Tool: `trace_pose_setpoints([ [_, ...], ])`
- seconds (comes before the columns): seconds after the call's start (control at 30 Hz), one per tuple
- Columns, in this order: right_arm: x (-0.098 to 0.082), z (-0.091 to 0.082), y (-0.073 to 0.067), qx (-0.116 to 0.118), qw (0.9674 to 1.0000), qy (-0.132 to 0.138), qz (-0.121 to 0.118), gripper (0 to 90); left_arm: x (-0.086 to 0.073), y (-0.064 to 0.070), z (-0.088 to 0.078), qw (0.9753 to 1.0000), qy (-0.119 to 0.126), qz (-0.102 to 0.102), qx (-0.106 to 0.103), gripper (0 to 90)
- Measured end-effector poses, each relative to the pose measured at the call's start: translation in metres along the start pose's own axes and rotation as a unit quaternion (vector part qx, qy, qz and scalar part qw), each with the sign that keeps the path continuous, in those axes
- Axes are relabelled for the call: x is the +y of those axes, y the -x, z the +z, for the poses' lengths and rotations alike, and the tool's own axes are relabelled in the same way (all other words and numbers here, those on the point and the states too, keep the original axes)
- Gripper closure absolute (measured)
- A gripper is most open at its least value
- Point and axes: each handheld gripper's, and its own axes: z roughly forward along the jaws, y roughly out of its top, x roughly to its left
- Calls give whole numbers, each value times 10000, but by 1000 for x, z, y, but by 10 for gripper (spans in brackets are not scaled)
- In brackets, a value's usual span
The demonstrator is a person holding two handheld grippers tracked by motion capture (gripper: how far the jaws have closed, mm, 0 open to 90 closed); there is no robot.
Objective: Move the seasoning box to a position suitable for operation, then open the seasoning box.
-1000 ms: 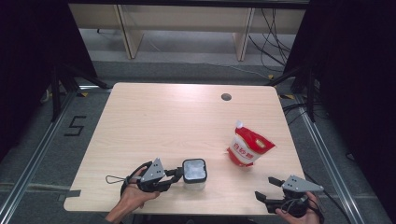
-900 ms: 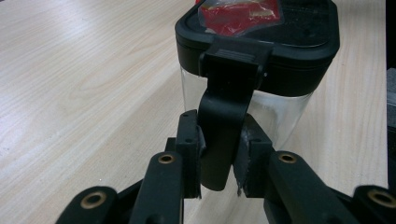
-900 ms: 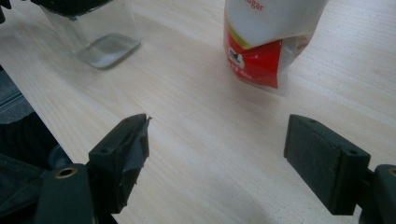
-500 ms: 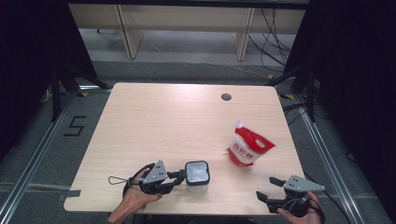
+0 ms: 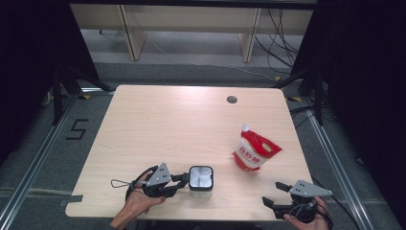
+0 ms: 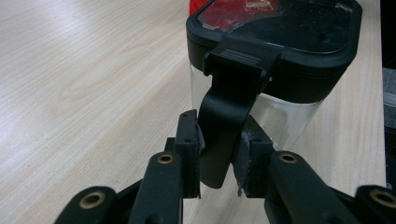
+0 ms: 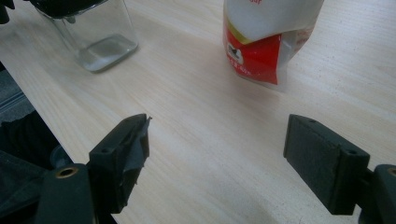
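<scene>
While the right hand-held gripper (image 5: 276,194) gapes, the left hand-held gripper (image 6: 219,154) pinches the jar's latch (image 6: 224,126).

**Open jaws over bare wood, jar and pouch ahead**

The right gripper (image 7: 217,161) holds its two black jaws wide apart, with nothing between them but the pale wooden table (image 7: 201,121). The left jaw's pad looks frayed at its upper tip. Beyond the left jaw, well apart from it, stands a clear container (image 7: 98,35) with see-through walls and a dark lid edge at its top; its base rests flat on the wood. Ahead and nearer the right jaw stands a red and white pouch (image 7: 264,39), upright, its lower part red with a small printed picture, its bottom edge on the table.
</scene>
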Motion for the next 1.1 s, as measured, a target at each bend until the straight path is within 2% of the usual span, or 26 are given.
trace_pose_setpoints([
  [0.03,0,0,0,4,10000,-11,2,231,0,0,0,10000,0,0,0,710],
  [0.07,0,0,0,12,10000,-12,2,231,0,0,-1,9999,-2,-128,-81,644],
  [0.1,0,0,-1,50,9999,-14,91,231,0,-1,-2,9998,-51,-127,-145,611],
  [0.13,0,-1,-2,49,9999,-36,100,231,0,-1,-5,9999,-86,-42,-72,569],
  [0.2,1,0,-3,53,10000,0,34,231,1,-1,-10,9999,-131,-42,-61,497],
  [0.23,1,1,-4,24,9999,-59,127,231,2,-2,-14,9998,-170,-78,-50,481],
  [0.33,1,0,-5,61,9999,-108,97,235,3,-2,-22,9996,-57,-265,17,435],
  [0.37,1,-1,-5,102,9998,-110,130,237,5,-4,-27,9998,-118,-155,24,429],
  [0.4,1,-1,-7,83,9996,-151,212,237,6,-2,-29,9997,-93,-220,31,417],
  [0.43,1,-1,-6,98,9998,-112,123,237,6,-2,-31,9997,-105,-197,60,410],
  [0.53,2,1,-6,50,9999,-64,80,236,7,3,-36,9995,-129,-264,91,409],
  [0.57,2,1,-5,-11,10000,-64,-43,236,8,4,-38,9996,-129,-257,58,414],
  [0.63,3,1,-7,64,10000,-62,-21,236,10,7,-41,9997,-59,-237,84,450],
  [0.67,3,0,-10,40,9999,-70,70,236,12,8,-44,9997,-17,-173,171,492],
  [0.7,4,0,-8,2,9999,-36,-115,236,14,9,-45,9997,71,-198,142,524],
  [0.73,4,0,-12,64,9999,-95,55,236,15,11,-47,9994,131,-270,159,557],
  [0.77,4,1,-10,32,10000,-36,-65,236,18,12,-49,9994,213,-228,177,586],
  [0.8,4,2,-10,108,9999,-41,-104,236,20,12,-51,9993,251,-200,216,633],
  [0.83,4,2,-10,80,9999,-44,-76,235,23,11,-53,9994,253,-81,223,665],
  [0.87,4,2,-11,61,9999,-81,38,236,26,12,-55,9990,346,-148,243,711],
  [0.9,4,1,-9,5,9999,-56,-128,235,28,11,-56,9988,410,-121,258,741],
  [0.97,4,2,-8,65,9999,-68,-97,235,33,10,-54,9984,471,-172,263,806],
  [1.0,4,3,-6,15,9998,22,-203,235,34,10,-51,9984,504,-155,194,832],
  [1.03,3,3,-8,12,10000,-2,-44,235,35,11,-49,9984,486,-219,187,845],
  [1.07,3,3,-9,16,10000,-9,-15,235,36,11,-47,9986,457,-206,147,858],
  [1.1,4,3,-7,-32,9998,8,-177,235,38,12,-43,9987,434,-229,154,871],
])
